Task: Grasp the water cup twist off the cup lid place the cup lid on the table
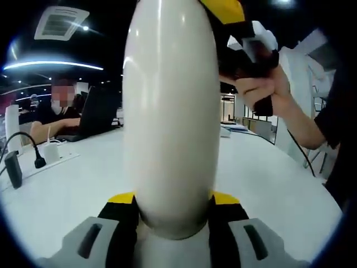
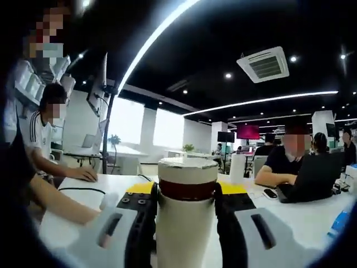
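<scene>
No brand or writing can be read on the white water cup [image 1: 170, 111], which stands upright above the white table [image 1: 72, 184]. The left gripper [image 1: 173, 215] clamps its lower body. In the right gripper view the right gripper [image 2: 187, 195] closes on the cup's top, at the dark band below the cup lid [image 2: 187, 166]. A person at a laptop [image 2: 315, 176] sits far right, under ceiling light strips.
</scene>
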`<act>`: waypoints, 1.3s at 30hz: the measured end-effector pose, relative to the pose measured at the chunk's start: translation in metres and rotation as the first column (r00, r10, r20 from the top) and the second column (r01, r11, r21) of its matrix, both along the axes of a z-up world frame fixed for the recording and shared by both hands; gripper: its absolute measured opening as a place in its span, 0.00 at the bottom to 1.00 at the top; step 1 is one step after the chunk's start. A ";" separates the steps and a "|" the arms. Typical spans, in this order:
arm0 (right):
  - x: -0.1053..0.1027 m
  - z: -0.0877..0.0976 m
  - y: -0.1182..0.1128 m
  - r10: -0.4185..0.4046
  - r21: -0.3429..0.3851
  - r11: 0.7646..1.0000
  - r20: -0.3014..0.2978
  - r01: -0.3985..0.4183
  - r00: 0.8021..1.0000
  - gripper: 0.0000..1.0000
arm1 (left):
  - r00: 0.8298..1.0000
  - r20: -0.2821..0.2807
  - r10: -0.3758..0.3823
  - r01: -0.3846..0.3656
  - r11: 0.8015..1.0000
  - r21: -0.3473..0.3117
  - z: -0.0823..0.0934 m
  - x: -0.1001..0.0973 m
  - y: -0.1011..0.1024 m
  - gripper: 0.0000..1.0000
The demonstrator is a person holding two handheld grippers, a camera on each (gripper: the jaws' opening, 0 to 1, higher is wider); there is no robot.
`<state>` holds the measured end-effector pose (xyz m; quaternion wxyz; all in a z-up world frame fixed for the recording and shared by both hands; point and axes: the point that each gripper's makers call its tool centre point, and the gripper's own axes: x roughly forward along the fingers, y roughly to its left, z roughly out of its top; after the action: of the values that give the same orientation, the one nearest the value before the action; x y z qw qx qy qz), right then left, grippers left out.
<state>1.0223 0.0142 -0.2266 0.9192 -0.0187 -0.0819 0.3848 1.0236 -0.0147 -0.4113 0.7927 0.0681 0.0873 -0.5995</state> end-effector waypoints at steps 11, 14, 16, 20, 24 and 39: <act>0.001 -0.001 0.001 0.149 0.035 0.988 -0.034 -0.148 0.988 0.44 | 1.000 -0.001 0.005 -0.005 1.000 0.001 -0.001 0.003 0.001 0.51; 0.001 -0.001 0.001 0.227 0.052 0.973 -0.045 -0.224 0.973 0.44 | 1.000 -0.001 0.006 -0.006 1.000 0.001 -0.001 0.004 0.001 0.51; -0.001 -0.001 0.001 0.268 0.065 0.962 -0.049 -0.264 0.962 0.44 | 1.000 -0.001 0.005 -0.005 1.000 0.002 -0.001 0.004 0.001 0.51; -0.002 -0.003 0.002 0.361 0.112 0.929 -0.064 -0.353 0.930 0.44 | 1.000 0.013 0.002 -0.002 1.000 0.005 0.000 0.002 0.001 0.51; -0.002 -0.003 0.004 0.447 0.141 0.889 -0.070 -0.435 0.892 0.44 | 0.999 0.037 0.001 -0.002 1.000 0.009 0.002 0.002 0.001 0.51; 0.003 -0.004 0.008 0.614 0.267 0.767 -0.037 -0.584 0.789 0.45 | 0.998 0.063 0.013 -0.013 1.000 -0.002 0.005 0.004 0.000 0.55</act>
<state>1.0249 0.0226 -0.2309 0.7465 0.1439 -0.0736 0.6455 1.0275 -0.0143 -0.4058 0.7990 0.0856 0.0623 -0.5920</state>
